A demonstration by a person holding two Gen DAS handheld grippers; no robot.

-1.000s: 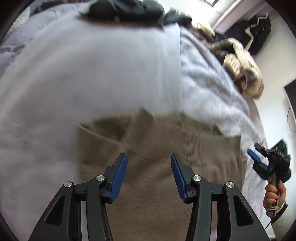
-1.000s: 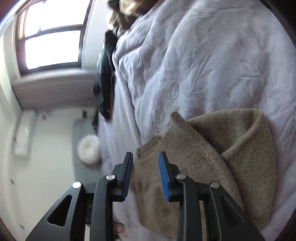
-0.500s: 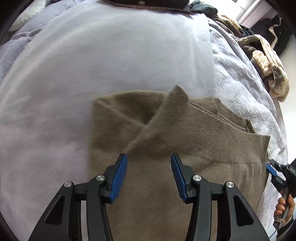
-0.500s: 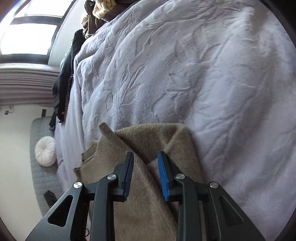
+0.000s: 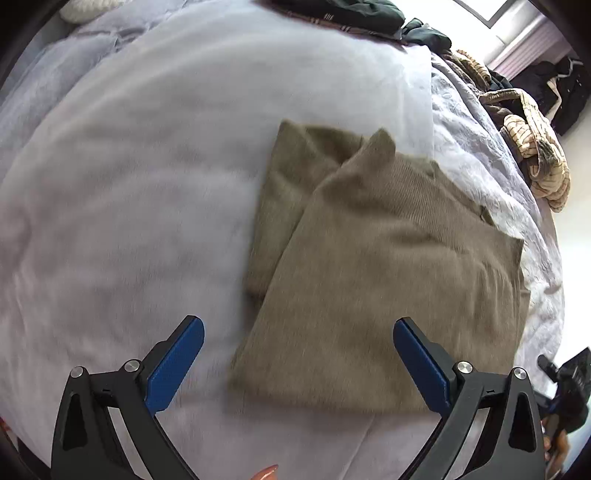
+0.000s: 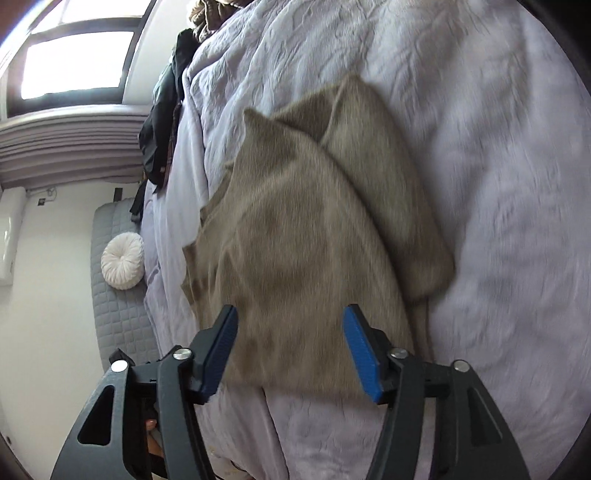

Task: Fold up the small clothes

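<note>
A folded olive-brown knit garment [image 5: 376, 266] lies flat on the pale lilac bed cover [image 5: 129, 184], with a folded sleeve along its left side. My left gripper [image 5: 297, 354] is open wide and empty, hovering over the garment's near left corner. In the right wrist view the same garment [image 6: 295, 251] lies ahead. My right gripper [image 6: 290, 347] is open and empty above the garment's near edge. The right gripper also shows in the left wrist view [image 5: 565, 384] at the far right edge.
Dark clothes [image 5: 354, 14] and a beige striped garment [image 5: 532, 147] are piled at the bed's far side. In the right wrist view, a window [image 6: 74, 62], a dark hanging garment [image 6: 162, 122] and a white round cushion [image 6: 123, 262] on a grey seat are to the left.
Both grippers have opened wider and let go of the garment, which now lies folded on the bed. Both have pulled back from it.
</note>
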